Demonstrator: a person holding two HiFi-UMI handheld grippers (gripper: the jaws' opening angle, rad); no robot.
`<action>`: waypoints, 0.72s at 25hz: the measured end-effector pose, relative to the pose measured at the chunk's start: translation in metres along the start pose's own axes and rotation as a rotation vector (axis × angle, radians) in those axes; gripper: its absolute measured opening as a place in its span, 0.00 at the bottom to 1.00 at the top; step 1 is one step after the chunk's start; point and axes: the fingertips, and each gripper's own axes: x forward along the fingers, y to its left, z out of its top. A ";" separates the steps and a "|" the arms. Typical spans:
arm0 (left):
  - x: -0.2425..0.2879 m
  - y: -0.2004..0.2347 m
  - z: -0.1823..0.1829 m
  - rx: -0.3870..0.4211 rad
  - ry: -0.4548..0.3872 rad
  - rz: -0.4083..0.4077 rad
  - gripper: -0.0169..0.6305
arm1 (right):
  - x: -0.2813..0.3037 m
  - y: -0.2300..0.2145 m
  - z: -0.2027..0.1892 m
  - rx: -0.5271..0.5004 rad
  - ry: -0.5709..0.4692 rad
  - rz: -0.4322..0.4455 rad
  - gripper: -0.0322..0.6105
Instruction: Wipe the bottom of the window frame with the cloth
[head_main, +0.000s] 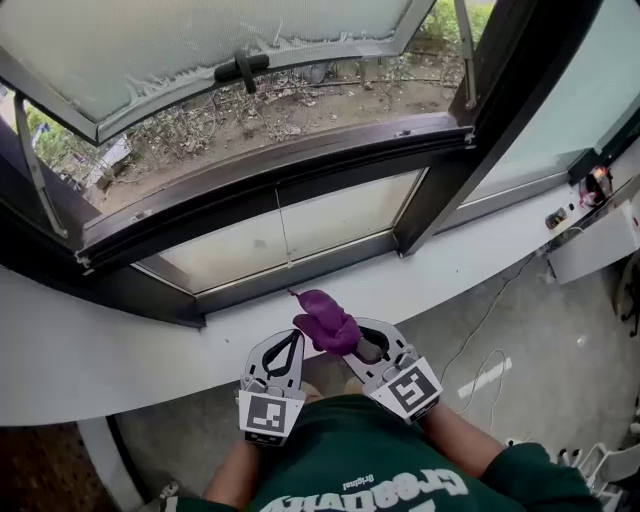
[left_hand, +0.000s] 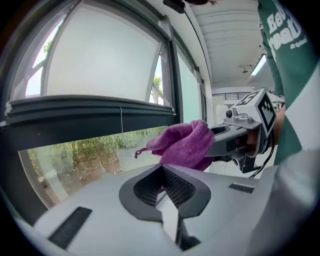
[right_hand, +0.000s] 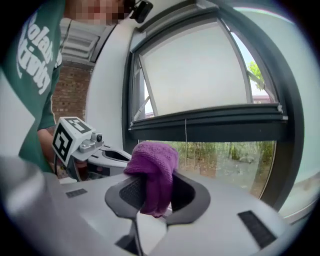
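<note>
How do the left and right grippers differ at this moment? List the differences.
The left gripper is shut on nothing, while the right gripper is shut on the purple cloth. The left gripper points straight at the window frame, while the right gripper angles inward toward the left one. Both are held side by side at the edge of the white sill.

We hold both claws side by side close to our chest; the left claw (head_main: 290, 338) is closed and empty, the right claw (head_main: 352, 340) pinches the cloth (head_main: 322, 318).
</note>
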 end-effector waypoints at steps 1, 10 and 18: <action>0.001 -0.001 0.002 0.006 0.000 -0.006 0.04 | -0.006 -0.003 0.003 -0.021 -0.017 -0.012 0.21; 0.011 -0.005 0.009 0.031 -0.001 -0.021 0.04 | -0.024 -0.010 0.001 -0.064 -0.013 -0.056 0.21; 0.006 -0.017 0.004 0.039 0.004 -0.036 0.04 | -0.026 0.000 -0.001 -0.057 -0.013 -0.053 0.21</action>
